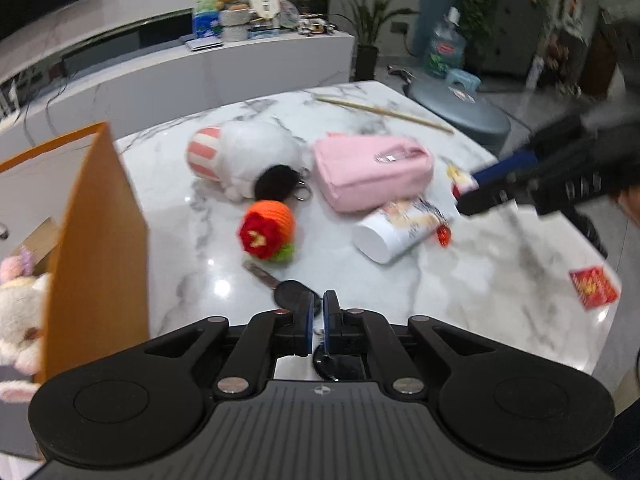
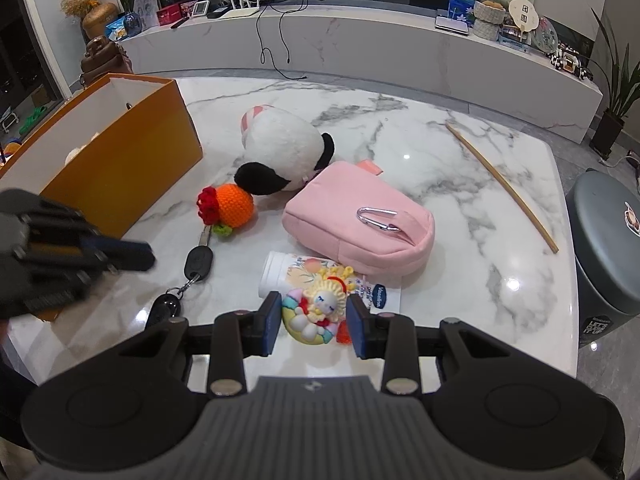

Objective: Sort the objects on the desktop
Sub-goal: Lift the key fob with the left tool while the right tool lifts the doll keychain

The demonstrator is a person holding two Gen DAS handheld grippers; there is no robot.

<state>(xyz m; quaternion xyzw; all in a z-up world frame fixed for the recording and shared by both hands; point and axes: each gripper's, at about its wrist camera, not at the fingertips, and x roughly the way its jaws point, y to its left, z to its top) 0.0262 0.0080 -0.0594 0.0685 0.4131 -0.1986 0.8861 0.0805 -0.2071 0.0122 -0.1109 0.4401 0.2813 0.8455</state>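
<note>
My left gripper [image 1: 319, 297] is shut. A black car key [image 1: 292, 294] lies just past its tips and a black fob [image 1: 325, 360] shows under its fingers. In the right wrist view the key [image 2: 198, 262], ring and fob [image 2: 164, 308] lie flat on the marble table [image 2: 440, 152], while the blurred left gripper [image 2: 150, 258] hangs just to their left, apart from them. My right gripper [image 2: 314, 300] is shut on a small yellow-haired doll charm [image 2: 316, 312], above a white tube [image 2: 280, 272].
An orange box [image 2: 120, 168] holding plush toys [image 1: 20, 320] stands at the left. A crochet ball [image 2: 234, 204], a panda plush [image 2: 284, 148], a pink pouch [image 2: 360, 224], a bamboo stick [image 2: 504, 188] and a red packet [image 1: 594, 286] lie on the table. A grey stool [image 2: 608, 240] stands beside it.
</note>
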